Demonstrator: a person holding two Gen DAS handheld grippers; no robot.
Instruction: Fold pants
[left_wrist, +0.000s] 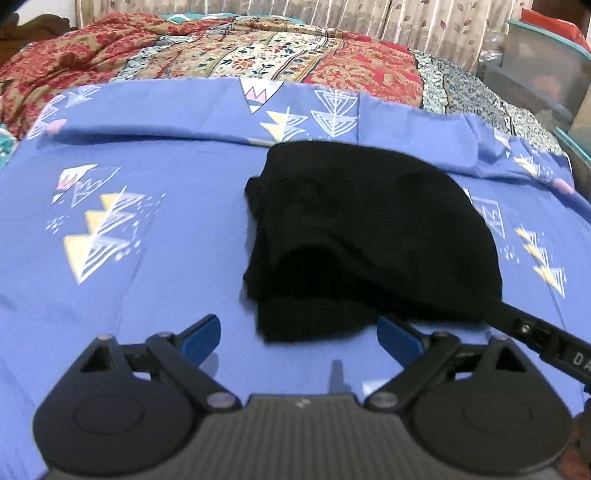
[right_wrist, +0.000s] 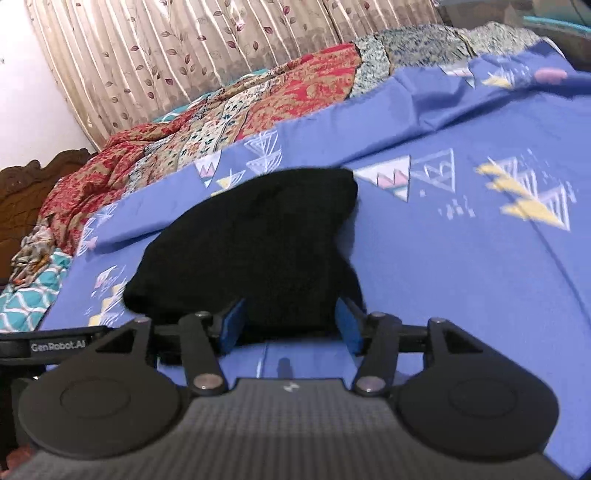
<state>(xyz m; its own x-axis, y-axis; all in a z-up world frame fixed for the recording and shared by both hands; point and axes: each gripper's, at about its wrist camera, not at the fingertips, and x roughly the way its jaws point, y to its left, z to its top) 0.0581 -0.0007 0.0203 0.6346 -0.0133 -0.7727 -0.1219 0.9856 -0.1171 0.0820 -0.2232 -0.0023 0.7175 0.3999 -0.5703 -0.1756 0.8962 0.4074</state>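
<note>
Nearest the left wrist camera, the left gripper (left_wrist: 298, 336) hangs just above the blue sheet (left_wrist: 166, 280) with its blue-padded fingers (left_wrist: 201, 338) spread wide and nothing between them; the near edge of the black pants (left_wrist: 365, 236) lies just beyond the gap, the right-hand pad close beside the cloth. On that view's right side a black arm of the other tool reaches in to the pants' near right corner. Seen from the right wrist camera, the right gripper (right_wrist: 291, 326) is spread as well, though less widely, its two blue pads (right_wrist: 234, 325) standing either side of the nearest part of the pants (right_wrist: 255, 243); whether the pads touch the cloth I cannot tell, and they are not pressed together on it. The pants sit as a compact, folded dark bundle on the bed, lying on the blue sheet printed with white and yellow triangles, closer to the near edge than the far one. Beyond the sheet's far edge lies a rumpled red and cream patterned bedcover (left_wrist: 229, 48), and behind that hangs a pleated, leaf-printed curtain (right_wrist: 177, 48). A carved wooden headboard (right_wrist: 26, 192) shows at the bed's left end in the right wrist view.
</note>
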